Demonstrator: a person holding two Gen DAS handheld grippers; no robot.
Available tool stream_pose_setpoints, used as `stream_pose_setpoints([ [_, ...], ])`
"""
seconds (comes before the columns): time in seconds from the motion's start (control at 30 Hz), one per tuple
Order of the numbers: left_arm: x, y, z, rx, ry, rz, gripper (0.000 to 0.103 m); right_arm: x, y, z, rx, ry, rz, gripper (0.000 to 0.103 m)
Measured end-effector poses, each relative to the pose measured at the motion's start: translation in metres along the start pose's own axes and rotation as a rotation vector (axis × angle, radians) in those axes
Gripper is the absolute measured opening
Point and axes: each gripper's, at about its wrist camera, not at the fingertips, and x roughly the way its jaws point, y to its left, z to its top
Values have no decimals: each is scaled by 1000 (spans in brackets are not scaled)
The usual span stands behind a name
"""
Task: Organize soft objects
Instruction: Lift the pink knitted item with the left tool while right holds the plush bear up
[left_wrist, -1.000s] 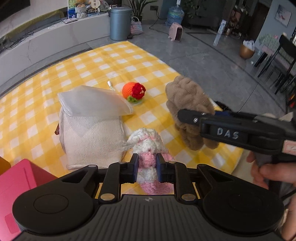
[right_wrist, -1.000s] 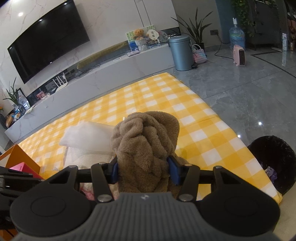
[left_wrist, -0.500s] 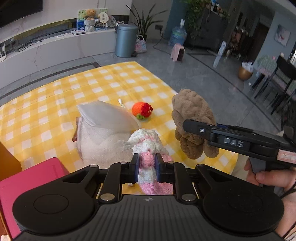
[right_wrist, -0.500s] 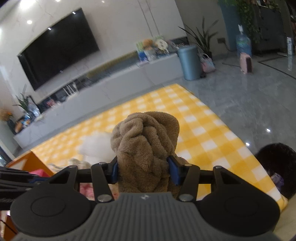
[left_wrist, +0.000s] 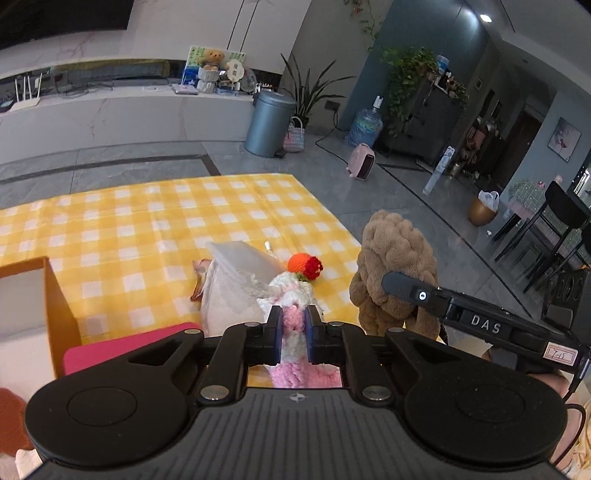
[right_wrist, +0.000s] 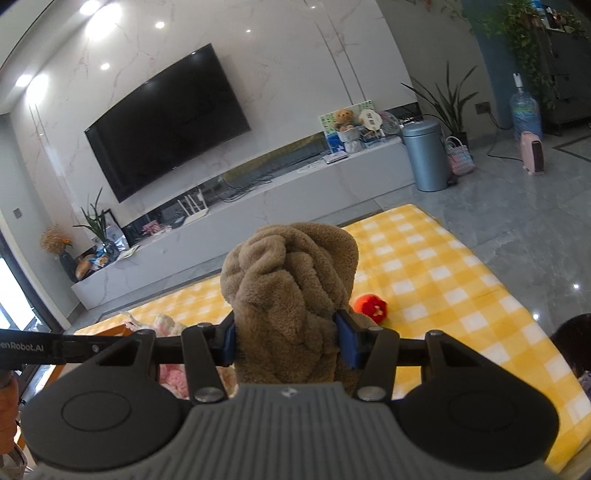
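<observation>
Both soft toys lifted clear of the yellow checked cloth (left_wrist: 147, 229), presumably for carrying to the orange box (left_wrist: 55, 302): left hand-held gripper (left_wrist: 294, 334) closing on the pink-and-white crochet toy (left_wrist: 291, 306), right hand-held gripper (right_wrist: 286, 341) pinching the brown plush (right_wrist: 288, 280)

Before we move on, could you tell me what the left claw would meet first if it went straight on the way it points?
Carrying the pink-and-white crocheted toy, the left claw would probably meet the white fluffy fabric bundle on the yellow checked cloth first; the orange-and-red knitted ball lies beyond, though depth is unclear.
</observation>
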Motion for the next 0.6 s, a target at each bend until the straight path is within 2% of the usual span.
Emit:
stream_pose_setpoints([
  [0.2,34,-15,-11,34,86,-15,13,7,4,-3,-6,23,-16,52],
  [0.27,58,-25,-13,67,144,-10,13,8,1,-4,-4,28,-27,52],
  [0.33,87,-32,-14,76,227,51,13,11,-3,-5,-1,32,-39,52],
  [0.4,110,-40,-17,108,277,79,13,13,-7,-7,3,47,-70,52],
  [0.5,133,-51,-22,168,314,116,13,15,-15,-10,4,56,-115,52],
  [0.6,145,-54,-26,173,337,127,13,15,-26,-11,30,61,-132,52],
])
